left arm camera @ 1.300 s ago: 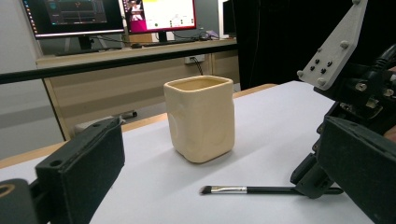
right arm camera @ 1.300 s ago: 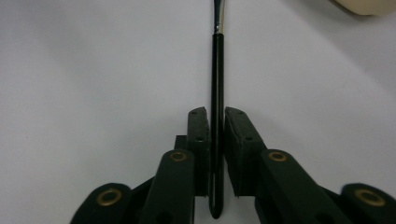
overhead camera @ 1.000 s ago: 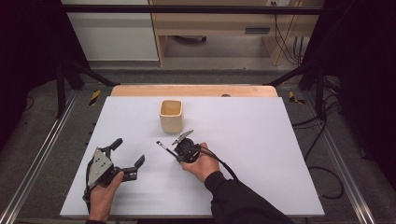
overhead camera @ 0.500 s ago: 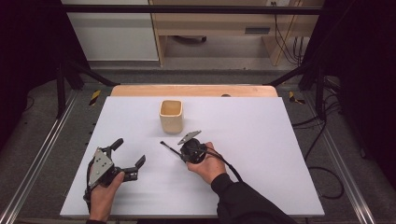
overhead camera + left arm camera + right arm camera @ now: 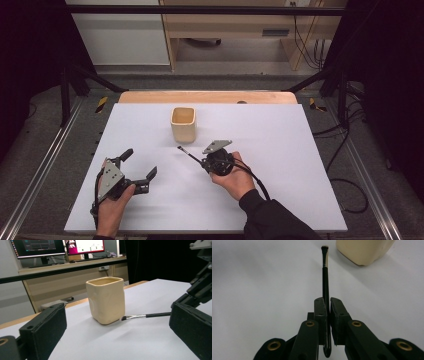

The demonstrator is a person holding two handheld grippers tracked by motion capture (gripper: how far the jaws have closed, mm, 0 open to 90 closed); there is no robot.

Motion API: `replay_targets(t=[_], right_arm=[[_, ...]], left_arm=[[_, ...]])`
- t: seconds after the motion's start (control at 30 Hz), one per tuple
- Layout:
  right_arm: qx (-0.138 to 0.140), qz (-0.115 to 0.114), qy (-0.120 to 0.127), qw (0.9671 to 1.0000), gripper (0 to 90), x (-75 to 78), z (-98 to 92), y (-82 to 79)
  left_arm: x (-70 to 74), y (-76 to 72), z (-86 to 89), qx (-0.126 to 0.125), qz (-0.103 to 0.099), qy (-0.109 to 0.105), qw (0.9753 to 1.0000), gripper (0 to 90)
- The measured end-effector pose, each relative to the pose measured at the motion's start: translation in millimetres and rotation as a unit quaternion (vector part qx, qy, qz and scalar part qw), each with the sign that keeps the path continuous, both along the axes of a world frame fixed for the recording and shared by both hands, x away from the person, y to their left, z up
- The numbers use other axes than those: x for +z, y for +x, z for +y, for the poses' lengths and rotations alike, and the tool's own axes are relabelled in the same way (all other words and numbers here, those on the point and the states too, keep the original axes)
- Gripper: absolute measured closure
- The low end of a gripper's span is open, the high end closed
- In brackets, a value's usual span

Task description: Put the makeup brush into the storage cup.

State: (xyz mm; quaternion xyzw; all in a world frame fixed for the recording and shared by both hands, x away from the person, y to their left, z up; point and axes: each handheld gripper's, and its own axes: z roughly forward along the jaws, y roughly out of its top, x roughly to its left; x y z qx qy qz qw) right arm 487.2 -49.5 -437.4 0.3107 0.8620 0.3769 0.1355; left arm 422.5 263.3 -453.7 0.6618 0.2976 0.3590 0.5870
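Observation:
A cream square cup (image 5: 183,124) stands upright on the white table top (image 5: 280,135), behind centre. My right gripper (image 5: 204,162) is shut on a thin black brush (image 5: 189,154). The brush sticks out level toward the cup, its bristle tip just short of the cup's front left side. In the right gripper view the jaws (image 5: 326,307) clamp the brush handle (image 5: 325,277), with the cup (image 5: 364,250) ahead on the right. My left gripper (image 5: 140,162) rests at the front left, open with nothing in it. It faces the cup (image 5: 106,300) and the brush (image 5: 147,315).
The wooden table edge (image 5: 207,96) runs along the back of the white surface. Metal frame rails (image 5: 35,175) flank the table. A desk with monitors (image 5: 60,247) stands beyond the far edge.
My right gripper, with the brush in it, has shifted a little to the right and the brush tip has come closer to the cup. The left gripper has stayed put.

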Motion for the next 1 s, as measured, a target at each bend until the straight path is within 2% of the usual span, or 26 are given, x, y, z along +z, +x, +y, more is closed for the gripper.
replay_targets(t=[0.1, 0.3, 0.47, 0.63, 0.77, 0.93, 1.0], right_arm=[[0.0, -0.007, 0.002, 1.0, 84.2, 0.7, -2.8, -4.0], [-0.001, -0.021, 0.022, 0.9995, 84.2, 4.0, -8.2, -9.3], [-0.004, -0.037, 0.031, 0.9988, 84.2, 8.6, -17.4, -11.9], [-0.009, -0.05, 0.054, 0.9973, 84.2, 13.8, -32.4, -14.6], [-0.008, -0.065, 0.064, 0.9959, 84.2, 14.4, -41.5, -19.0], [-0.007, -0.091, 0.073, 0.9931, 84.2, 10.3, -49.3, -25.2], [-0.01, -0.094, 0.082, 0.9922, 84.2, 7.3, -52.9, -27.8]], left_arm=[[0.1, -0.6, -0.7, -0.001, 0.001, 0.003, 1.0, 0.9], [0.2, -3.4, -1.9, -0.003, 0.005, 0.004, 1.0, 0.9], [1.9, -5.9, -3.2, -0.002, 0.006, -0.003, 1.0, 0.9], [-0.3, -5.8, -8.5, 0.005, 0.028, -0.003, 0.9996, 1.1], [-0.9, -5.7, -14.5, 0.009, 0.039, -0.01, 0.9992, 1.2], [0.1, -1.3, -24.6, 0.008, 0.061, -0.001, 0.9981, 1.4], [1.2, -0.1, -29.1, 0.008, 0.068, 0.002, 0.9976, 1.6]])
